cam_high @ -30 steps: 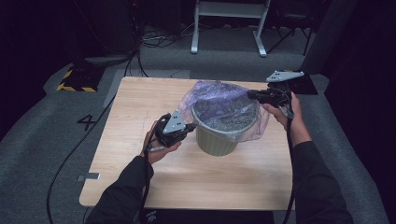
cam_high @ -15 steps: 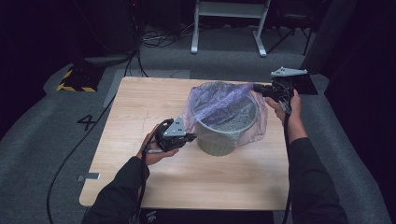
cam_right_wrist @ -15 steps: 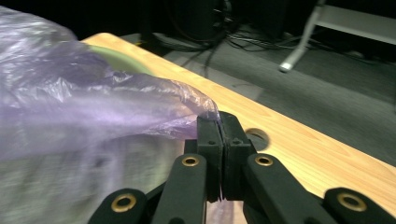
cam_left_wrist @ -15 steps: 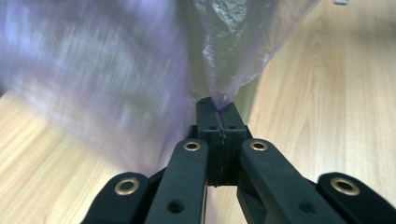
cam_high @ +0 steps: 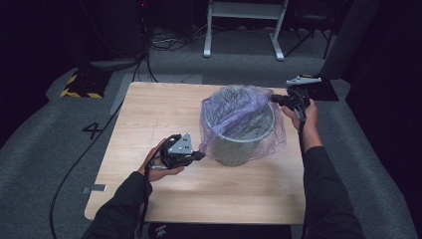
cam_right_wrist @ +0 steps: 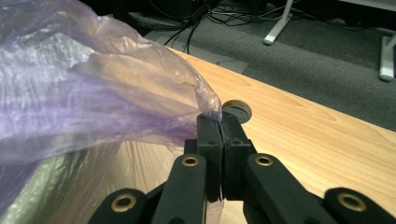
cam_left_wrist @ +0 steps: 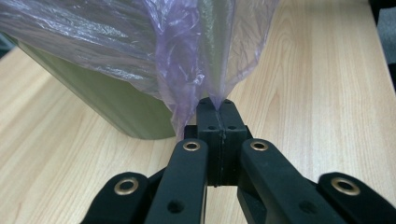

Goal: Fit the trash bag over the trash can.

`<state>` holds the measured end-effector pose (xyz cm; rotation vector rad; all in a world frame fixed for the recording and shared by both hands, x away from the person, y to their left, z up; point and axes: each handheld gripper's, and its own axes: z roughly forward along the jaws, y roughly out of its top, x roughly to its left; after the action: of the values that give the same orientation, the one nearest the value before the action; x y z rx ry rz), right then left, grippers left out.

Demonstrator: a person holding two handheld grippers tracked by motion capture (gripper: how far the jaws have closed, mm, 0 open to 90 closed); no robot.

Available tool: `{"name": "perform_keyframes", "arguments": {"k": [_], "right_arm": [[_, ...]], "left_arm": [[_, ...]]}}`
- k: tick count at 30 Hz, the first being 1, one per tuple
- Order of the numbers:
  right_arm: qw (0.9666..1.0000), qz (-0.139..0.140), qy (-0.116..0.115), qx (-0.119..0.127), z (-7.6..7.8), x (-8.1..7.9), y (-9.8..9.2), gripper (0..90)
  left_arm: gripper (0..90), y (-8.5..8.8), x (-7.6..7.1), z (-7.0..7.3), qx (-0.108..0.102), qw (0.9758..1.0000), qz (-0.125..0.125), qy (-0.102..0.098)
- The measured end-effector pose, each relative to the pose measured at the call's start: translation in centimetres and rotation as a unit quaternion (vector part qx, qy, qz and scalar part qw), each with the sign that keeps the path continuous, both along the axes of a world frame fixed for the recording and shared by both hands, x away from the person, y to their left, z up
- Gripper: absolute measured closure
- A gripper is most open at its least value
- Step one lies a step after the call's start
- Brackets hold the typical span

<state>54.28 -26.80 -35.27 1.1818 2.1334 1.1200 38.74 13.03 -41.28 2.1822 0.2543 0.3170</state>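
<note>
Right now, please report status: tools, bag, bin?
Both tools shut on bag: left low, right at rim. Bag drapes bin. Nothing in the way.

A pale wooden table (cam_high: 149,114) stands on grey carpet (cam_high: 54,149) in a dark room.

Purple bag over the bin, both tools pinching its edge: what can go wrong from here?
1. Tearing: the thin translucent purple plastic bag is pulled taut between the left tool and the right tool, each clamped on a small pinch of film.
2. Tipping: the grey-green round bin stands free on the light wooden table; a sideways pull could tilt or drag it.
3. Slipping: the film could slide out of either pinch.
</note>
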Motion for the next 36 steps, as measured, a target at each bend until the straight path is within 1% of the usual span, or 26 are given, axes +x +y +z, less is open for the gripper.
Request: {"name": "perform_keyframes", "arguments": {"k": [1,3,5,6,7,9,10,11,12,13,14,15,16,17,19,22,24,25,26,27,28,29,32,34,35,36], "right_arm": [[1.0,0.0,-0.001,0.0,0.0,-0.1,0.0,88.9],[1.0,0.003,-0.002,0.002,0.1,-0.2,-0.1,88.9],[1.0,0.006,-0.007,0.003,0.2,-0.4,-0.2,89.0],[1.0,0.006,-0.007,0.003,0.3,-0.5,-0.2,89.0],[0.9999,0.007,-0.009,0.004,0.3,-0.5,-0.3,89.0],[0.9999,0.008,-0.013,0.008,0.5,-0.7,-0.5,89.0],[0.9998,0.01,-0.014,0.008,0.6,-0.8,-0.5,89.0],[0.9998,0.009,-0.014,0.007,0.6,-0.8,-0.5,89.0],[0.9998,0.008,-0.017,0.006,0.7,-0.9,-0.5,89.0],[0.9997,0.009,-0.019,0.011,0.8,-1.0,-0.5,89.0],[0.9997,0.01,-0.019,0.011,0.8,-1.0,-0.5,89.0],[0.9997,0.01,-0.019,0.009,0.9,-1.1,-0.5,88.9],[0.9997,0.012,-0.018,0.01,0.9,-1.1,-0.5,88.9],[0.9997,0.013,-0.019,0.009,0.9,-1.1,-0.5,88.9],[0.9997,0.013,-0.02,0.01,1.0,-1.2,-0.5,88.9],[0.9996,0.015,-0.021,0.01,1.1,-1.3,-0.4,88.9],[0.9996,0.015,-0.023,0.011,1.2,-1.4,-0.4,88.9],[0.9995,0.016,-0.025,0.011,1.3,-1.5,-0.4,88.8],[0.9994,0.018,-0.027,0.011,1.4,-1.6,-0.4,88.8],[0.9994,0.018,-0.029,0.01,1.5,-1.7,-0.3,88.9],[0.9993,0.019,-0.029,0.01,1.5,-1.7,-0.3,88.9],[0.9993,0.021,-0.03,0.009,1.6,-1.8,-0.3,88.9],[0.9991,0.024,-0.033,0.01,1.8,-2.0,-0.2,88.9],[0.999,0.023,-0.038,0.009,2.0,-2.2,-0.2,88.9],[0.9989,0.023,-0.039,0.01,2.1,-2.3,-0.3,88.9],[0.9989,0.021,-0.041,0.007,2.1,-2.4,-0.3,88.9]], "left_arm": [[71.3,0.1,-0.1,0.1,-0.005,0.9999,0.015,0.001],[52.6,0.4,-0.4,0.5,-0.014,0.9995,0.029,-0.005],[34.9,0.6,-0.9,1.0,-0.035,0.9985,0.042,-0.006],[27.2,0.8,-1.1,1.3,-0.045,0.9978,0.048,-0.007],[22.8,1.0,-1.4,1.6,-0.063,0.9965,0.054,-0.008],[16.0,1.5,-1.8,2.3,-0.083,0.9952,0.053,-0.007],[15.0,1.6,-2.0,2.6,-0.088,0.9947,0.053,-0.005],[15.4,1.8,-2.2,3.0,-0.091,0.9939,0.061,-0.011],[15.5,2.1,-2.5,3.4,-0.1,0.9927,0.066,-0.013],[15.5,2.3,-2.6,3.6,-0.104,0.9926,0.061,-0.012],[15.4,2.6,-2.8,3.9,-0.108,0.9923,0.059,-0.017],[15.6,2.8,-3.1,4.1,-0.115,0.9904,0.073,-0.025],[16.3,3.0,-3.3,4.3,-0.118,0.9899,0.074,-0.026],[16.7,3.3,-3.4,4.5,-0.129,0.9886,0.074,-0.025],[17.0,3.7,-3.5,5.0,-0.138,0.9861,0.086,-0.033],[16.8,3.9,-3.5,5.7,-0.151,0.9833,0.093,-0.041],[17.4,4.2,-3.6,6.1,-0.165,0.9818,0.086,-0.039],[17.4,4.3,-3.6,6.3,-0.17,0.9824,0.072,-0.031],[19.0,4.4,-3.7,6.3,-0.166,0.9841,0.06,-0.022],[18.0,4.4,-3.8,6.3,-0.157,0.9853,0.062,-0.026],[16.9,4.4,-3.9,6.2,-0.147,0.986,0.07,-0.037],[17.7,4.5,-3.9,6.1,-0.144,0.9859,0.077,-0.038],[17.3,4.9,-3.8,5.8,-0.137,0.9832,0.112,-0.045],[16.2,5.1,-3.7,5.6,-0.128,0.9833,0.122,-0.043],[15.9,5.2,-3.7,5.4,-0.123,0.9842,0.12,-0.043],[16.9,5.2,-3.9,5.3,-0.127,0.9854,0.106,-0.04]]}}
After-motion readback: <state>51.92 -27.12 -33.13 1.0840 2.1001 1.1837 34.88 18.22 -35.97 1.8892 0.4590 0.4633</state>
